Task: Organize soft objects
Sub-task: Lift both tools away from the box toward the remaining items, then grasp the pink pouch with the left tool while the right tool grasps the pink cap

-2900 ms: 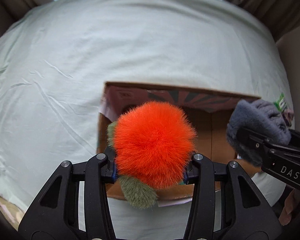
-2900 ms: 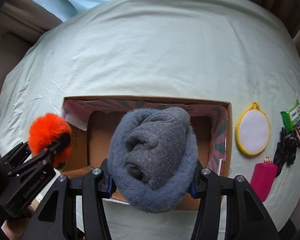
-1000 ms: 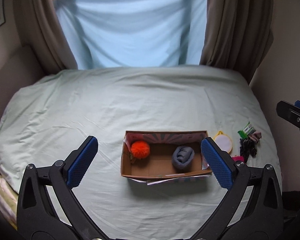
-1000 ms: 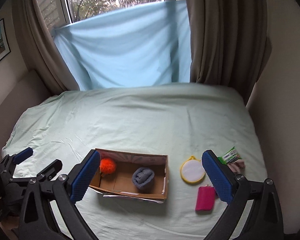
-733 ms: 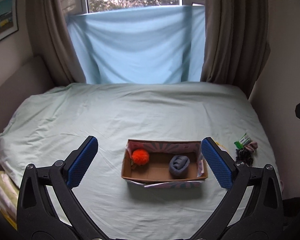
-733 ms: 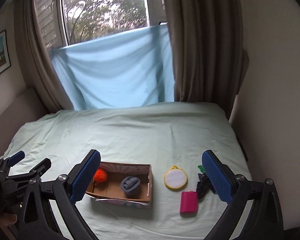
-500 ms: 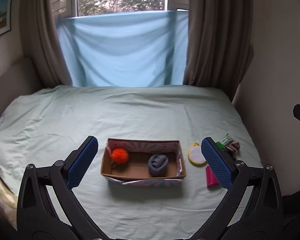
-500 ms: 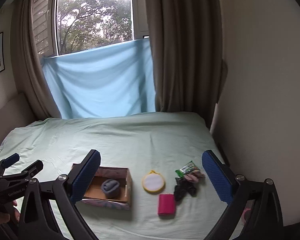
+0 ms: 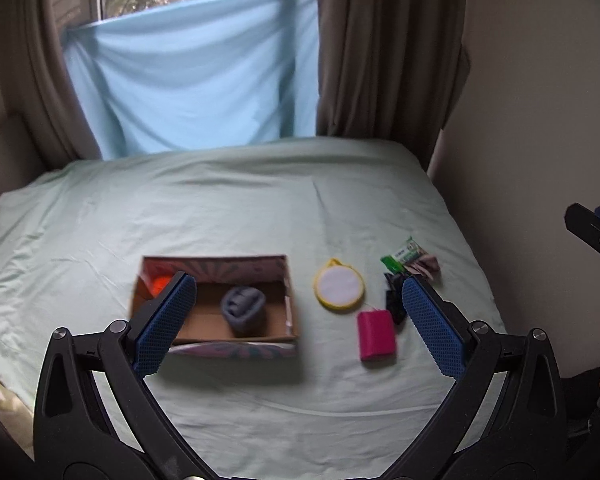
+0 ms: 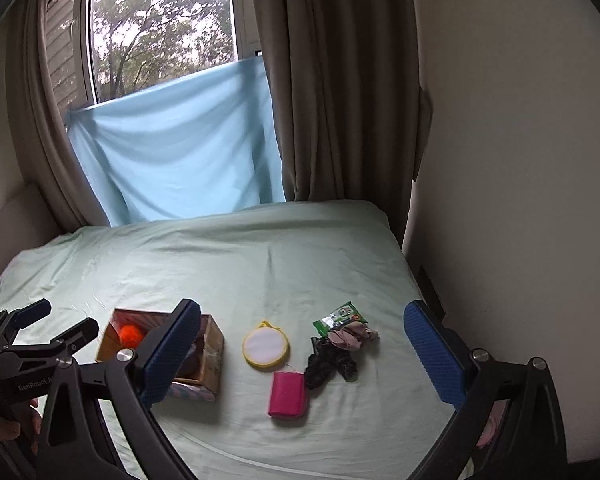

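A cardboard box (image 9: 292, 304) (image 10: 214, 354) sits on the pale green bed sheet. Inside it lie a grey rolled sock (image 9: 243, 309) and an orange pompom (image 9: 159, 283) (image 10: 130, 334), the pompom partly hidden by a finger. To the box's right on the sheet lie a round yellow-rimmed pad (image 9: 339, 290) (image 10: 265, 346), a pink pouch (image 9: 376, 335) (image 10: 287, 394), a black fabric piece (image 10: 329, 362), a pink cloth (image 10: 350, 336) and a green packet (image 9: 402, 260) (image 10: 338, 317). My left gripper (image 9: 298, 320) and right gripper (image 10: 300, 350) are both open, empty and held well back from the bed.
The bed (image 10: 260, 264) runs to a window with brown curtains (image 10: 332, 100) and a blue cloth (image 10: 180, 140). A beige wall (image 10: 520, 200) borders the bed's right edge. Wide bare sheet lies beyond and in front of the box.
Both grippers let go of the pompom and the sock, which now lie in the box, and pulled back. Since half a second ago both views have swung further right.
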Demonstrator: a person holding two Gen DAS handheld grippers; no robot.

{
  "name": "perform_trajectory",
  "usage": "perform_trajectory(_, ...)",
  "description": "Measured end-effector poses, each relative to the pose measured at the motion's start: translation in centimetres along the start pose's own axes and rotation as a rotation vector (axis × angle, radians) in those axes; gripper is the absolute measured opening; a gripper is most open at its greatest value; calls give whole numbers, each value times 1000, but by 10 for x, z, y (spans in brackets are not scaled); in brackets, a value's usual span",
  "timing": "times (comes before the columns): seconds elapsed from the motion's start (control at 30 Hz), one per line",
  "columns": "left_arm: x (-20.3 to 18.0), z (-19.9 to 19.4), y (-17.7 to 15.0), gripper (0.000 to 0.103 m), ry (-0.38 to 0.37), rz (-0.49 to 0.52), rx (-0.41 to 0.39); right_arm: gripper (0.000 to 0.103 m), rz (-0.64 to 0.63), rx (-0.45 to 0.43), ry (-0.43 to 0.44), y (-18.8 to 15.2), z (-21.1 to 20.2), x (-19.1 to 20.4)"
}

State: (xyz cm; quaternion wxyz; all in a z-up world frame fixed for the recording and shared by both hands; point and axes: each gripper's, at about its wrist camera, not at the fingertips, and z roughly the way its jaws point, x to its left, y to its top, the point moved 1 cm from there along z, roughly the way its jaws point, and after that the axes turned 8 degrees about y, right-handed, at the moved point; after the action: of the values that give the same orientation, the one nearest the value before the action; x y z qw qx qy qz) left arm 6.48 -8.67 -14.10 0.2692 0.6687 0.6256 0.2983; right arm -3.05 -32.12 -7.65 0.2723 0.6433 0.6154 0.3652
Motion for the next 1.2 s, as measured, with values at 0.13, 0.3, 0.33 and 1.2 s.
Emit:
perform_trajectory(0.13, -35, 32, -17, 103, -14, -10, 55, 101, -4, 55, 36, -12, 31, -32)
perform_trajectory(0.3, -75, 75, -39, 103, -24, -7, 108, 101, 25, 129, 65, -31, 82, -70)
perform_trajectory(0.33, -84, 85, -44, 103, -22, 0, 119, 101, 36, 141, 68, -34, 94, -77)
perform_trajectory(1.2, -204, 317, -170, 92, -45, 164, 443, 101, -135, 319, 307, -144, 343, -173)
